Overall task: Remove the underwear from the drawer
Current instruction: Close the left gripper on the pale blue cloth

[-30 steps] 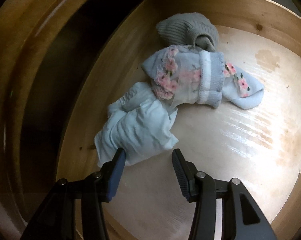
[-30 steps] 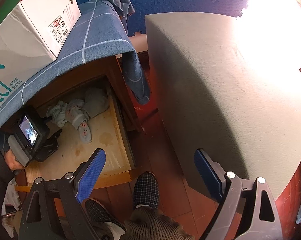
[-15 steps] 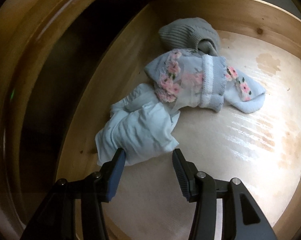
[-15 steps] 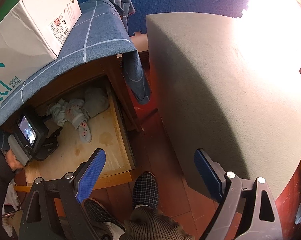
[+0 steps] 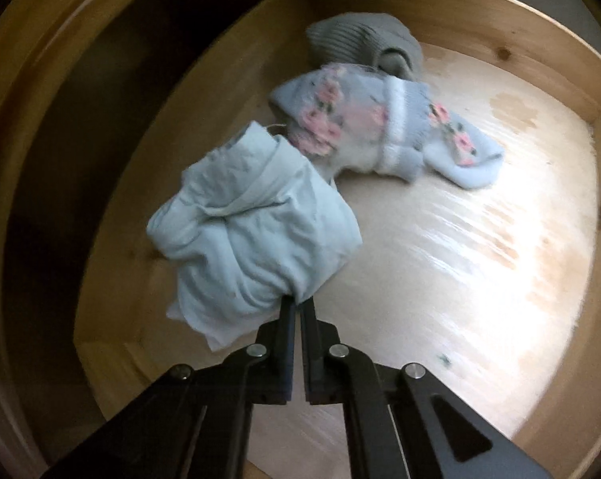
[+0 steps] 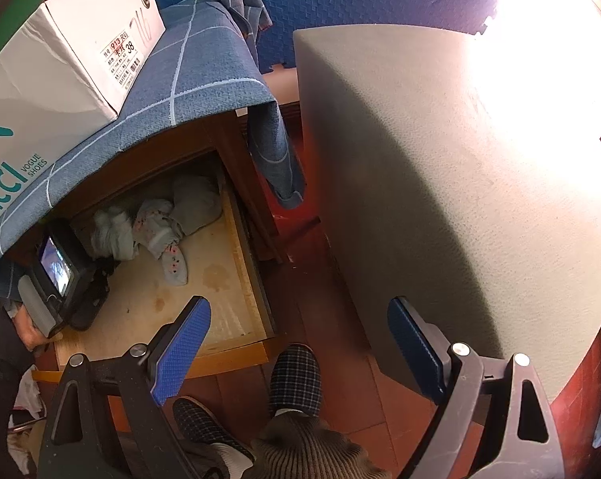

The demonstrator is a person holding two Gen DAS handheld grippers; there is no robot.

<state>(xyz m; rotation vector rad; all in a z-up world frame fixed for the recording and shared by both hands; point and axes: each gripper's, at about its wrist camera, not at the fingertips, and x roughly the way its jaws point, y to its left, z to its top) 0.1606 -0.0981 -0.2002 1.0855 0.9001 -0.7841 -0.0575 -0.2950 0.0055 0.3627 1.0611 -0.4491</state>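
The left gripper (image 5: 298, 303) has just been closing, and its jaws now stand pressed together on a fold of the pale blue underwear (image 5: 252, 231). The bundle bunches up from the pinch and hangs over the left side of the drawer floor, beside the left wall of the drawer (image 5: 480, 279). Past it, toward the back left corner, lies a light blue floral sock (image 5: 380, 131), its toe pointing out toward the middle of the floor; it is blurred. Behind the sock, against the back wall, sits a grey ribbed knit piece (image 5: 356, 46). Whether the underwear touches the sock cannot be told from this view.

The right gripper (image 6: 300, 343) hangs with its blue-padded fingers (image 6: 184, 343) wide apart and nothing between them, above the front edge of the drawer and the red floor (image 6: 300, 271). Only this view shows the setting: the drawer stands pulled out of a wooden cabinet covered by a blue checked cloth (image 6: 188, 72), with a white shoe box (image 6: 60, 64) resting on the cloth. The left device's small lit screen (image 6: 54, 265) shows at the drawer's left edge, with a dark sleeve (image 6: 0, 359) below it. A large grey padded block (image 6: 440, 183) stands to the right of the cabinet, and two checked slippers (image 6: 294, 379) stand on the floor just in front of the drawer.
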